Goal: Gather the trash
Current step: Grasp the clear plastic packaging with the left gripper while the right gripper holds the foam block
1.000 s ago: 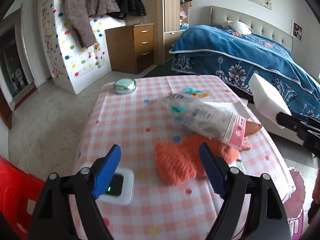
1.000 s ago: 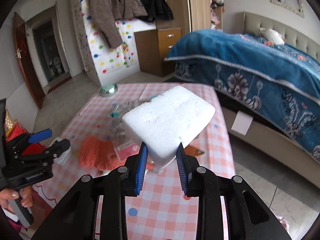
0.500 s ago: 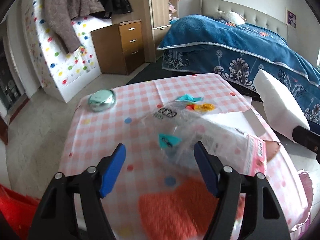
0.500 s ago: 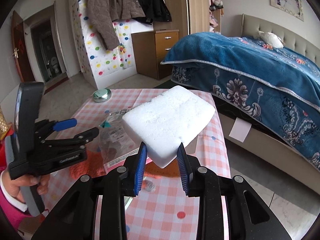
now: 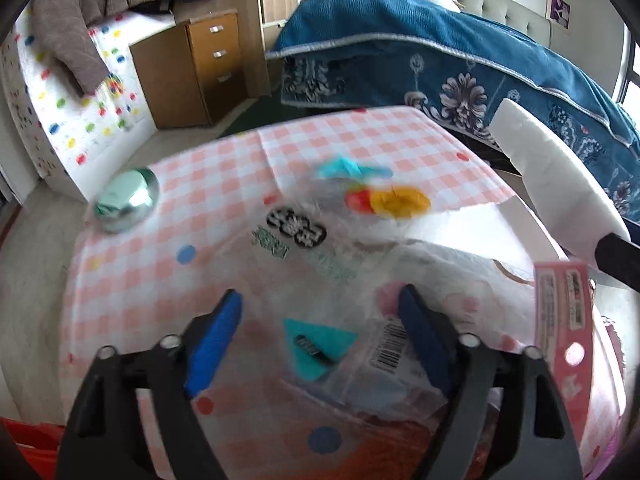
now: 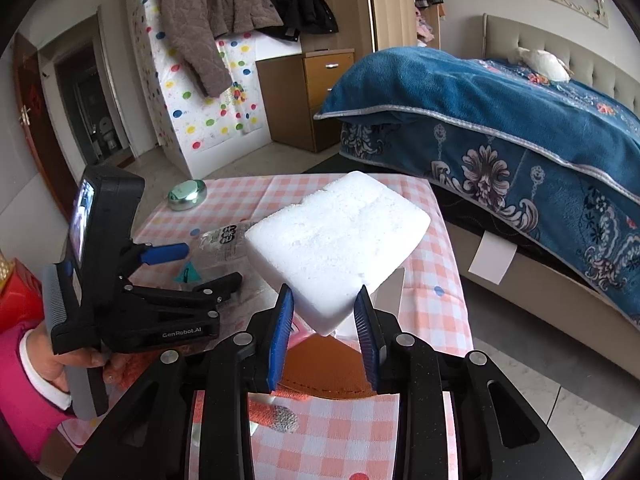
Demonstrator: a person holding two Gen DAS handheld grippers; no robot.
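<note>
Right wrist view: white foam block [image 6: 336, 236] sits pinched between the right gripper [image 6: 325, 334] pads, raised above the checked table [image 6: 428, 312]. At nine o'clock, the left gripper [image 5: 320, 344] hangs spread, jaws just narrowed, over a clear plastic bag [image 5: 344, 280], not clamping it.

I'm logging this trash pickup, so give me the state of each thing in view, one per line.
White foam block: clamped in the right gripper, lifted off the table.
Clear plastic printed wrapper: lying crumpled on the checked table, between the open fingers of the left gripper, not pinched.
Left gripper: jaws have just been closing, still apart.
Shiny green round tin: closed, resting on the table.
Brown drawer cabinet: drawers shut.
</note>
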